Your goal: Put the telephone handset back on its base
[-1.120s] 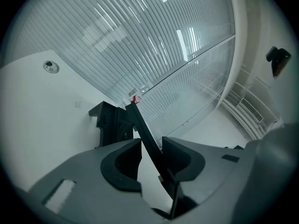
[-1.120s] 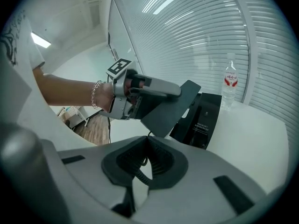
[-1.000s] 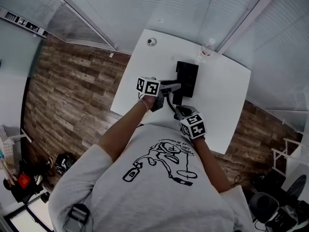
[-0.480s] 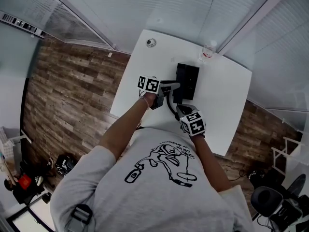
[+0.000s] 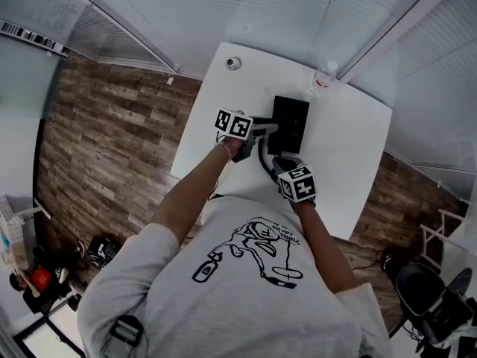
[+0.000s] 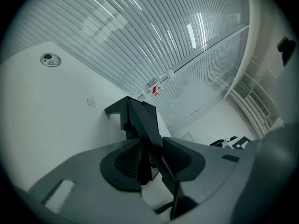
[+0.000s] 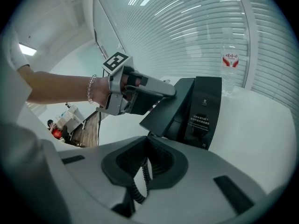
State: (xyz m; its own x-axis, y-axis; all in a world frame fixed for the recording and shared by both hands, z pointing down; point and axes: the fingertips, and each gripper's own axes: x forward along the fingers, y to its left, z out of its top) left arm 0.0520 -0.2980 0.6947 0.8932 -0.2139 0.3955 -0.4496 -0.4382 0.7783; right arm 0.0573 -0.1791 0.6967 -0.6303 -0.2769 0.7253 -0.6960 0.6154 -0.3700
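The black telephone base (image 5: 291,121) stands upright on the white table (image 5: 350,155). My left gripper (image 5: 267,130) is shut on the black handset (image 7: 163,111), which it holds tilted at the base's (image 7: 205,106) left side. Whether the handset touches the cradle I cannot tell. In the left gripper view the handset (image 6: 140,120) runs up from between the jaws of the left gripper (image 6: 149,160). My right gripper (image 7: 145,164) is shut on the black coiled cord (image 7: 142,181), just in front of the base. In the head view the right gripper (image 5: 276,166) sits near the table's front edge.
A clear water bottle (image 5: 322,77) with a red label stands behind the base, at the table's far edge by the blinds. A round cable grommet (image 5: 234,63) sits at the far left corner. Wood floor lies to the left of the table.
Both grippers have shifted a little further over the table toward the base, and the handset and cord have come with them. Their grips look unchanged.
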